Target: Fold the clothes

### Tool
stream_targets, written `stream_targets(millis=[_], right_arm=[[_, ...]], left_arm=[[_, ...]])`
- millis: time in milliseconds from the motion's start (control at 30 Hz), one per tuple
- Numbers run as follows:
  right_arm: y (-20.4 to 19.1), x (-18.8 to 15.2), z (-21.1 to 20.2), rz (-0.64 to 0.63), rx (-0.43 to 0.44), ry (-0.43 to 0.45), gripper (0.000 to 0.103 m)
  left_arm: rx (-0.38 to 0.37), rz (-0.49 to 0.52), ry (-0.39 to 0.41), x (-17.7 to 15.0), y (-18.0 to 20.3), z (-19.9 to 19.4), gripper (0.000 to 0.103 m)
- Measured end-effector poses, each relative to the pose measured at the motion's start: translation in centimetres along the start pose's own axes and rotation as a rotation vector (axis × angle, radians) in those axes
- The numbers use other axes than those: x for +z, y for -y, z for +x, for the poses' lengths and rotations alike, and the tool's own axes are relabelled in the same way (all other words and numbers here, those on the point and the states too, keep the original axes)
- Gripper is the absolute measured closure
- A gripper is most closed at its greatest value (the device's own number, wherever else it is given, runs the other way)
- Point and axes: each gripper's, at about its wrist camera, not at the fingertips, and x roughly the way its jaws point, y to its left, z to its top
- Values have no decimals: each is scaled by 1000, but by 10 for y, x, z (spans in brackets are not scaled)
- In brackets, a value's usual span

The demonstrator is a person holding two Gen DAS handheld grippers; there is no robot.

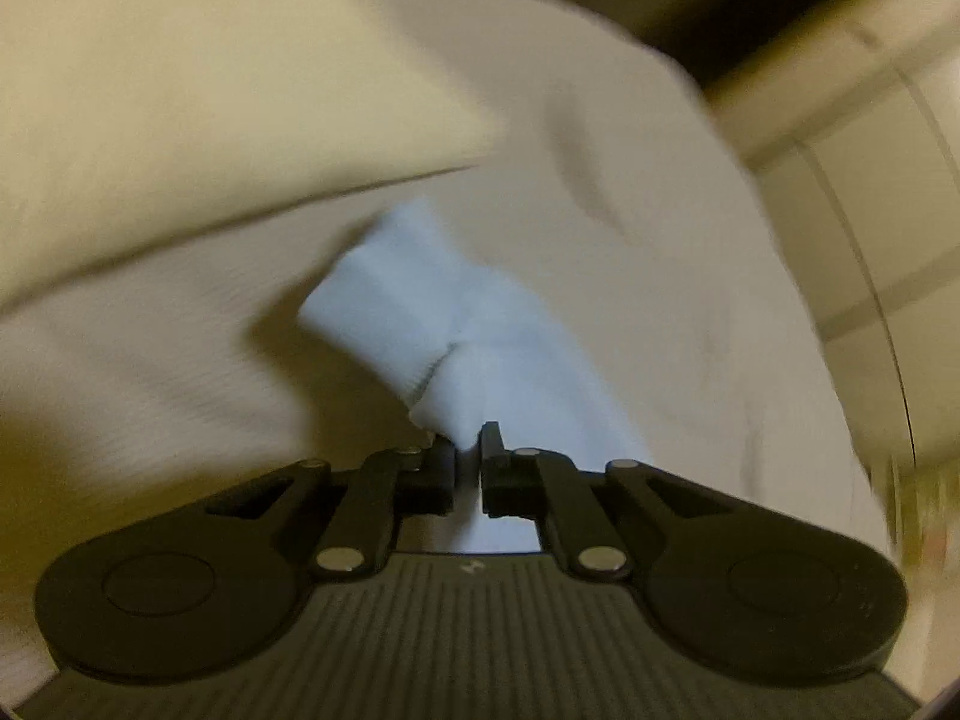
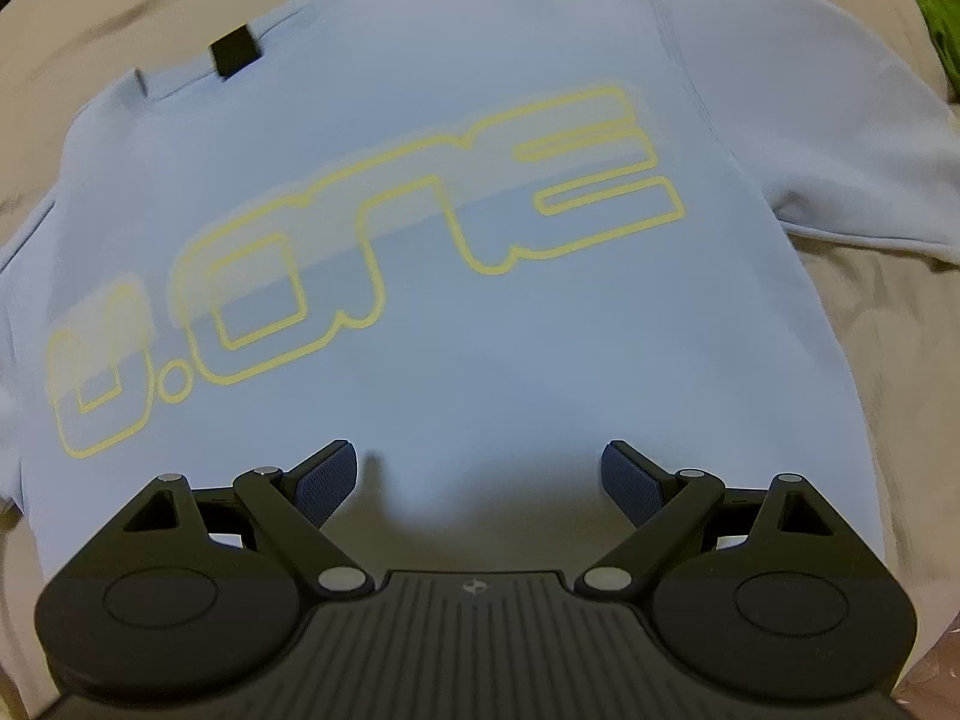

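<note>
The light blue sweatshirt [image 2: 480, 180] is lying flat on a beige sheet [image 2: 840, 360], back side up, yellow outlined lettering [image 2: 372, 252] running across it just ahead of the right gripper [image 2: 480, 480]. That right gripper is hanging directly above the lower part of the garment with its jaws standing wide apart, blue pads [image 2: 324, 483] bare and gripping nothing; only its shadow is falling on the cloth between them. A small black tag [image 2: 235, 52] is sitting near the neckline, far ahead of the fingers and to the left.

Over in the left wrist view, the left gripper [image 1: 467, 450] is pressed together, pinching a bunched fold of pale blue fabric [image 1: 420, 312] that is rising straight ahead of the jaws. That grip is out of the right view. Everything around it is blurred.

A green item [image 2: 939, 18] is peeking in at the far right edge ahead of the right gripper, well apart from the sleeve [image 2: 840, 138].
</note>
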Motion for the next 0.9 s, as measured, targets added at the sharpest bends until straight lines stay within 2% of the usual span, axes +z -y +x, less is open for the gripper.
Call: stream_targets(millis=[67, 167, 233, 300, 333, 367, 433, 467, 567, 633, 700, 767, 833, 900], right_arm=[[9, 4, -2, 11, 8, 9, 12], [23, 11, -6, 30, 23, 23, 12], [34, 16, -9, 48, 36, 32, 12], [46, 20, -12, 63, 50, 40, 12], [52, 21, -13, 68, 56, 44, 12], [59, 23, -15, 74, 63, 48, 12], [74, 27, -17, 89, 78, 52, 12], [81, 28, -18, 98, 85, 52, 12], [105, 30, -18, 132, 135, 57, 12], [117, 31, -16, 161, 209, 63, 13], [121, 32, -10, 186, 334, 61, 18], [121, 32, -3, 210, 471, 56, 31], [109, 34, 7, 212, 603, 51, 38], [91, 37, 18, 197, 679, 42, 39]], left_arm=[[-113, 109, 2, -14, 46, -22, 101], [-285, 294, -31, -60, 127, -54, 101], [-383, 419, -92, -104, 175, -65, 100], [-462, 524, -207, -165, 217, -64, 92], [-463, 550, -273, -193, 229, -58, 80], [-460, 578, -339, -222, 241, -52, 75], [-415, 653, -461, -278, 252, -37, 74], [-373, 683, -503, -296, 252, -33, 74], [-300, 711, -579, -325, 240, -30, 74], [-254, 714, -576, -323, 227, -34, 74], [-193, 715, -553, -313, 210, -38, 74], [-128, 710, -523, -300, 189, -42, 74], [-77, 694, -489, -285, 178, -37, 74], [-41, 694, -457, -273, 172, -33, 74]])
